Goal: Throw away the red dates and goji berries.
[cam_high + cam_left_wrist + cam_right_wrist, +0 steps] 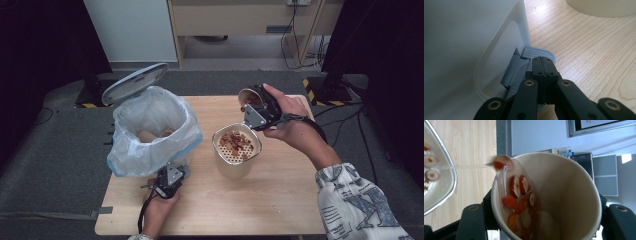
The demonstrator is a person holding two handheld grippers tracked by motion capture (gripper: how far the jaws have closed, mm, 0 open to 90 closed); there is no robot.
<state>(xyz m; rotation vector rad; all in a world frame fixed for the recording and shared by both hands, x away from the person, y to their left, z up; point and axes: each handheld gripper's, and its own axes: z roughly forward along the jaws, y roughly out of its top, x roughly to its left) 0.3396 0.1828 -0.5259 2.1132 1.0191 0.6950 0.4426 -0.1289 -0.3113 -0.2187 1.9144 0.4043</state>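
Note:
A white pedal bin lined with a clear bag stands at the table's left, its grey lid raised. My left gripper is shut, and its tips press down on the bin's grey pedal. My right gripper is shut on a paper cup, tilted over a cream container with a perforated strainer holding red and orange pieces. In the right gripper view the cup holds sliced red fruit. A thin stream of liquid runs from its lip to the strainer.
The wooden table has bare room at the front right. The white bin wall is close on the left of my left gripper. Dark curtains and cables lie beyond the table's far edge.

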